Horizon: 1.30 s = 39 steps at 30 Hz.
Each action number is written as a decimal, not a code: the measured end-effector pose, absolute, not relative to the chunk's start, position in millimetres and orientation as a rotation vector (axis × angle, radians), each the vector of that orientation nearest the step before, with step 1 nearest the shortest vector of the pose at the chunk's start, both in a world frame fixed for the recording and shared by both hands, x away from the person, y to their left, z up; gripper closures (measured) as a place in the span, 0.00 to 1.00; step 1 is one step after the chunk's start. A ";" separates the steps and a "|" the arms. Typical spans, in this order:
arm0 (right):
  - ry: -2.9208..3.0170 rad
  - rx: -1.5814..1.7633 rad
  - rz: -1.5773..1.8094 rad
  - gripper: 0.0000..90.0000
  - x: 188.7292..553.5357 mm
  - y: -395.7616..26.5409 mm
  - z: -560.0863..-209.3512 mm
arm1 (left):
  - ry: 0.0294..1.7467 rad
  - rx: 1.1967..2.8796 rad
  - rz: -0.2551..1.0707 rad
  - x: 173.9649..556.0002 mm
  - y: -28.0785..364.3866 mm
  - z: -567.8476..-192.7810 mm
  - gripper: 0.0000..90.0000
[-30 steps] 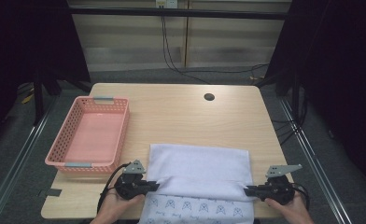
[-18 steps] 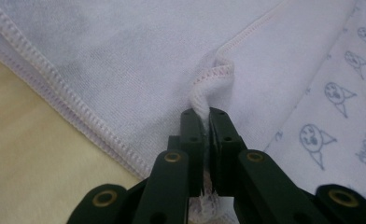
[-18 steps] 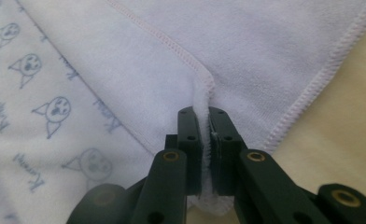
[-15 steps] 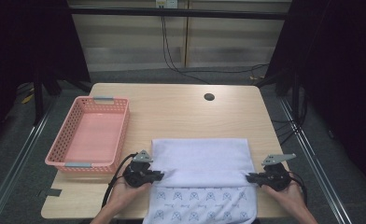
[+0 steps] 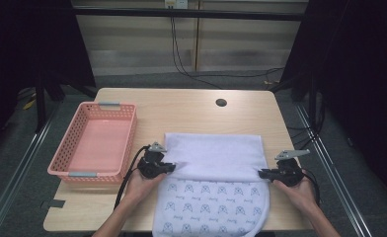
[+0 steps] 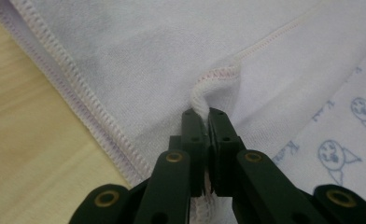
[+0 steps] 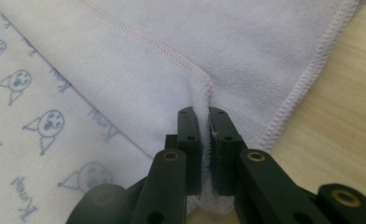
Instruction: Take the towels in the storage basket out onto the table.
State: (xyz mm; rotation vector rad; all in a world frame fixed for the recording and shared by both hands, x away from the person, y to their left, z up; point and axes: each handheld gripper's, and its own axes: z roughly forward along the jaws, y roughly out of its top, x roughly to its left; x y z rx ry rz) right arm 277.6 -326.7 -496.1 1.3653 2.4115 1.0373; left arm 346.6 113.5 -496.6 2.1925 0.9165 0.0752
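Observation:
A pale lilac towel [image 5: 213, 158] lies on the wooden table [image 5: 181, 113], its far part folded over toward me; the near part shows a blue printed pattern [image 5: 211, 202]. My left gripper [image 5: 173, 167] is shut on the folded layer's left corner, whose hem [image 6: 204, 93] bunches up between the jaws. At the right, my right gripper [image 5: 261, 173] is shut on the other corner, with the stitched hem [image 7: 200, 100] pinched between its jaws. Both grippers sit low over the towel, pointing inward at each other.
A pink plastic basket [image 5: 68, 165] stands at the table's left, close to my left hand. A dark round hole [image 5: 221, 102] is in the tabletop at the back. The towel's near edge hangs over the table's front edge.
Both grippers have carried the towel's folded edge away from me, so more of the printed side lies uncovered and the plain folded band is narrower.

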 end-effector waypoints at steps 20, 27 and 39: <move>2.320 1.405 1.009 0.94 357.3 -308.1 -499.3 | 0.999 2.274 0.269 408.4 111.8 -490.8 0.97; 2.277 1.449 1.013 0.94 383.2 -307.4 -500.9 | 1.047 2.218 0.243 430.6 112.5 -493.5 0.96; 2.171 1.502 0.970 0.94 417.9 -295.8 -502.8 | 1.103 2.175 0.247 461.3 113.9 -495.3 0.97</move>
